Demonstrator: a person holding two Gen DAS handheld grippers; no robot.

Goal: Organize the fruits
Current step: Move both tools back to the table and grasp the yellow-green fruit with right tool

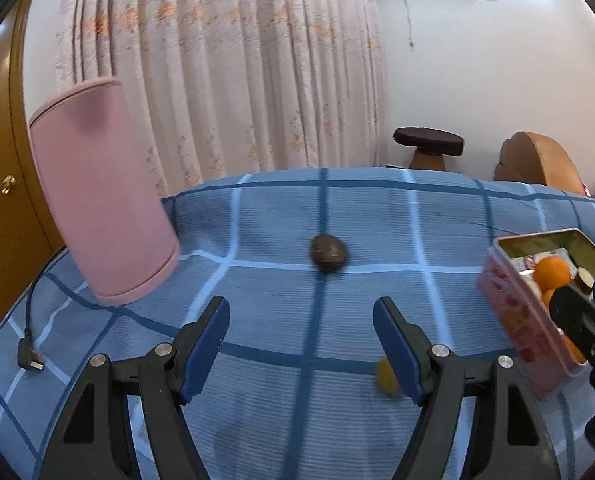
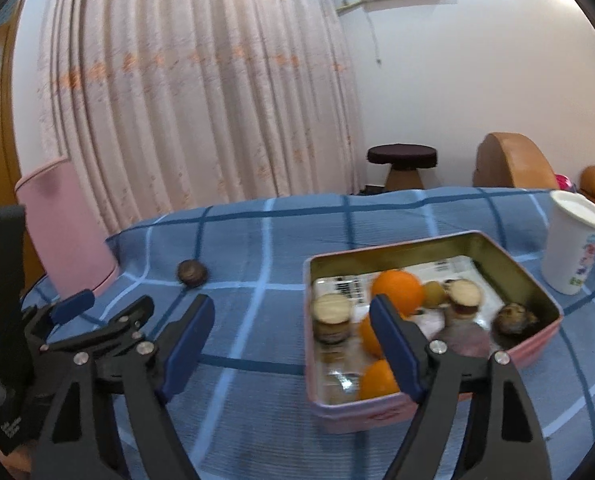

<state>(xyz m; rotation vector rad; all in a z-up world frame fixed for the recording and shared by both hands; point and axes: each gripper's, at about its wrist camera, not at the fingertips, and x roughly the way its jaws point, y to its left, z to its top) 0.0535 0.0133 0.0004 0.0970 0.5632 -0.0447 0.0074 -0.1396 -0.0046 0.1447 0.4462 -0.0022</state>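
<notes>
A dark round fruit (image 1: pixel 328 254) lies alone on the blue checked cloth, a short way ahead of my left gripper (image 1: pixel 301 308), which is open and holds nothing. A small orange fruit (image 1: pixel 387 376) peeks out beside its right finger. The pink tin (image 2: pixel 393 250) holds oranges (image 2: pixel 397 292) and several brown and dark fruits. My right gripper (image 2: pixel 293 308) is open and empty, its right finger in front of the tin's near left corner. The same dark fruit (image 2: pixel 192 272) lies ahead to the left of it. The tin (image 1: pixel 517 320) also shows at the right edge of the left wrist view.
A tall pink cylinder (image 1: pixel 101 200) stands at the table's left, with a black cable plug (image 1: pixel 31 356) near it. A white cup (image 2: pixel 573 248) stands right of the tin. The two grippers are side by side, each seen in the other's view: left gripper (image 2: pixel 109 308), right gripper (image 1: pixel 585 296).
</notes>
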